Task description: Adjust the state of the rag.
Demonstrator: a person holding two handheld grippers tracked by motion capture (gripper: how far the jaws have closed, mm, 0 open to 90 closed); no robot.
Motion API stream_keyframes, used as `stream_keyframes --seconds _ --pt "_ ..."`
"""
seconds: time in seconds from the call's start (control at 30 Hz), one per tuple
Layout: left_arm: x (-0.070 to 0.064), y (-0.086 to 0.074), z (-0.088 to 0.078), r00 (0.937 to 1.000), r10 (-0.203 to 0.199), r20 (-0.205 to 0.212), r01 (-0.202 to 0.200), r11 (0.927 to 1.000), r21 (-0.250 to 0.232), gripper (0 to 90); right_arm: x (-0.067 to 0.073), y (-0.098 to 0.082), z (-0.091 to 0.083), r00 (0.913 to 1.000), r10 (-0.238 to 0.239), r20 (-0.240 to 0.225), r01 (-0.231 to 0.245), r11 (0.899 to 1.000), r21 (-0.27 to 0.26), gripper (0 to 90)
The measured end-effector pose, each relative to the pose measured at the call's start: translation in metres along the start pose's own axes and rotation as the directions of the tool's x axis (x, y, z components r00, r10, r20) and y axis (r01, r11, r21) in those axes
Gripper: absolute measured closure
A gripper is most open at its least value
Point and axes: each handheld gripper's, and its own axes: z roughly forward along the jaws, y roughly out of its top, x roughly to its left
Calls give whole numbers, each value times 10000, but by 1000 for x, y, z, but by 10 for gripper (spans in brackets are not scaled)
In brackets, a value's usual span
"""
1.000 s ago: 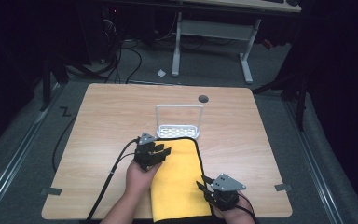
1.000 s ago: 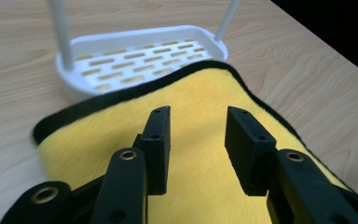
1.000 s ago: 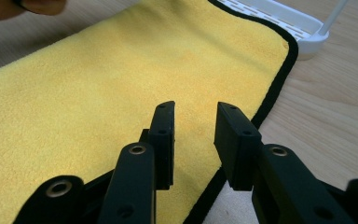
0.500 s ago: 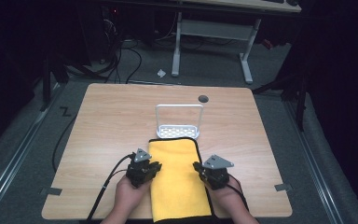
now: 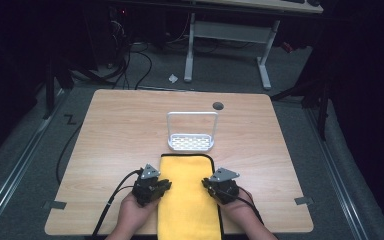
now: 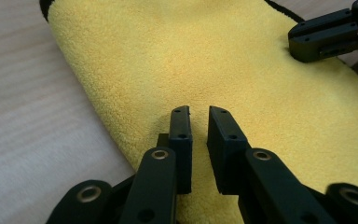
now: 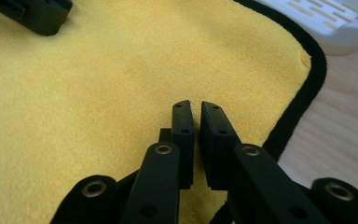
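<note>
A yellow towel (image 5: pixel 187 200) with a black hem lies flat on the front of the wooden table (image 5: pixel 120 130). My left gripper (image 5: pixel 164 186) rests on its left edge, jaws pointing right. My right gripper (image 5: pixel 206 183) rests on its right edge, jaws pointing left. In the left gripper view the jaws (image 6: pixel 199 112) have just closed to a thin slit at the towel's (image 6: pixel 168 60) folded edge, pinching the pile. In the right gripper view the jaws (image 7: pixel 195 105) have closed and eased slightly, gripping the towel (image 7: pixel 98 70) beside the hem.
A white slotted rack (image 5: pixel 191 132) with a tall handle stands just beyond the towel's far end, also seen as the rack (image 7: pixel 331 18) in the right gripper view. A dark cable hole (image 5: pixel 218 105) sits behind it. Cables trail off the front left.
Both hands have come inward and down onto the towel's side edges. The left moved back toward the front from the towel's far left corner. Both pairs of jaws closed.
</note>
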Motion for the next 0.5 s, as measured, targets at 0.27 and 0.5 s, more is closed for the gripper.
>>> stream_keyframes --seconds 0.27,0.5 --pt "6 5 -11 9996 -142 -240 135 9995 -278 626 4 -6 -3 9999 123 -106 -125 9997 -222 834" --pt "33 23 -6 9803 -1713 -986 1587 9796 -1236 433 5 -10 -5 9999 88 -88 -92 9992 -400 830"
